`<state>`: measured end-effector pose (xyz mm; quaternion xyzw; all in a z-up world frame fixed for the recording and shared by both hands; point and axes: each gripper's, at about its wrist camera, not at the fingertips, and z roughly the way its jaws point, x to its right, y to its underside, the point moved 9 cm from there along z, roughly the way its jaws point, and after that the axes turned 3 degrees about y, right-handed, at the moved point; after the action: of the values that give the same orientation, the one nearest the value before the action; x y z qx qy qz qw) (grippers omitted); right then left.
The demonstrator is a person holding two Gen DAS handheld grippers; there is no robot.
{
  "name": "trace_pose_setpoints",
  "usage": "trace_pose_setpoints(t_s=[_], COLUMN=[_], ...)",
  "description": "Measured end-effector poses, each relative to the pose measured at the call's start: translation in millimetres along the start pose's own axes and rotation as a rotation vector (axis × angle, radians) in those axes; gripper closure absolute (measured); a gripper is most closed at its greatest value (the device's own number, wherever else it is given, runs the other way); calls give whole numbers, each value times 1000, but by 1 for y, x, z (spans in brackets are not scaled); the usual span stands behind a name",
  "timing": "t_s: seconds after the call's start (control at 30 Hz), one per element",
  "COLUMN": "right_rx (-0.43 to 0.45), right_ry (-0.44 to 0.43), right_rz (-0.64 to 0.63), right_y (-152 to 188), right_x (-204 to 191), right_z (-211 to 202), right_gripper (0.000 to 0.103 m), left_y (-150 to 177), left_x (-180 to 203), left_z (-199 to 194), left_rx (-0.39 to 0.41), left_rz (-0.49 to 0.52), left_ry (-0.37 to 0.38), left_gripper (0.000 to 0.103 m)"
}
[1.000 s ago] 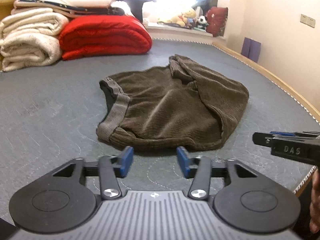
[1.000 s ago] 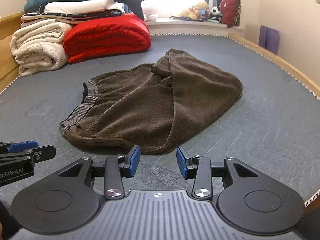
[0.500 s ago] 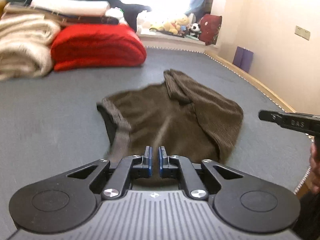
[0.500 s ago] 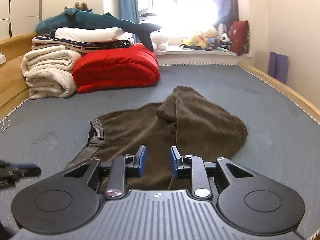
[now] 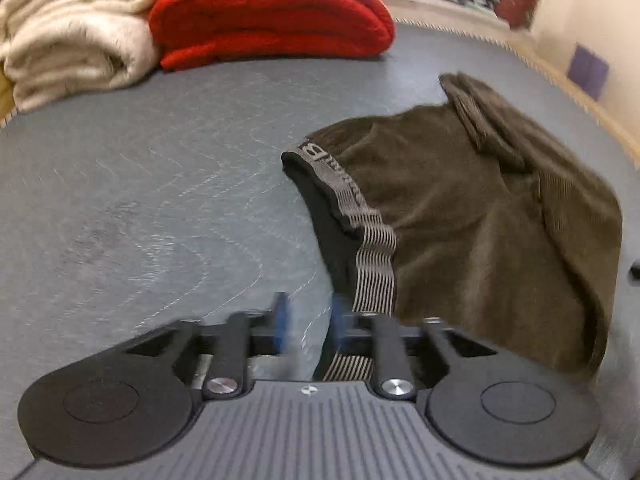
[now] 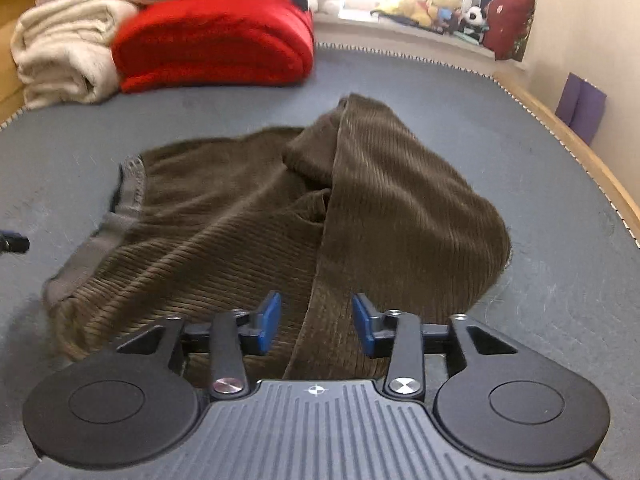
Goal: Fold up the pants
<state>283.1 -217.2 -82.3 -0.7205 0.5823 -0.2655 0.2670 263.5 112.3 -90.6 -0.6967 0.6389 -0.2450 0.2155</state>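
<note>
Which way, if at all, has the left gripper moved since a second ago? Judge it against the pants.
Yes. The left gripper shifted left along the pants to their waistband end; its jaws have just been opening, with nothing pinched between them.

Left wrist view motion-blurred: blue pads of left gripper [image 5: 306, 324] smeared. Near hem of brown corduroy pants [image 5: 480, 216] hidden behind gripper body. Lettering on grey striped waistband [image 5: 362, 224] unreadable. Plush toys on windowsill [image 6: 436, 6] too blurred to identify.

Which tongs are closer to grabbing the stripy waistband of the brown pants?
The left tongs, probably. They sit open right at the waistband's near corner, and have just been opening with nothing between them. The right tongs hang over the folded legs.
</note>
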Motion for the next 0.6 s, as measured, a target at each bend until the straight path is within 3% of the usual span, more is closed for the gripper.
trace_pose_setpoints(t_s=[0.17, 0.3, 0.4, 0.53, 0.6], right_rx=[-74, -172, -246, -281, -297], right_ry=[4, 1, 17, 80, 93], right_rz=[8, -48, -122, -146, -137], right_y=[-3, 11, 24, 27, 30], right_x=[-6, -15, -22, -13, -6], right_z=[41, 71, 92, 104, 107], right_gripper=[40, 39, 39, 39, 40], left_y=[-3, 7, 15, 15, 15], left_x=[-9, -12, -7, 8, 12], left_z=[33, 63, 77, 86, 89], left_rx=[-93, -176, -228, -224, -208], left_rz=[-106, -151, -190, -145, -116], left_ry=[98, 114, 187, 244, 236], left_gripper=[26, 25, 25, 25, 25])
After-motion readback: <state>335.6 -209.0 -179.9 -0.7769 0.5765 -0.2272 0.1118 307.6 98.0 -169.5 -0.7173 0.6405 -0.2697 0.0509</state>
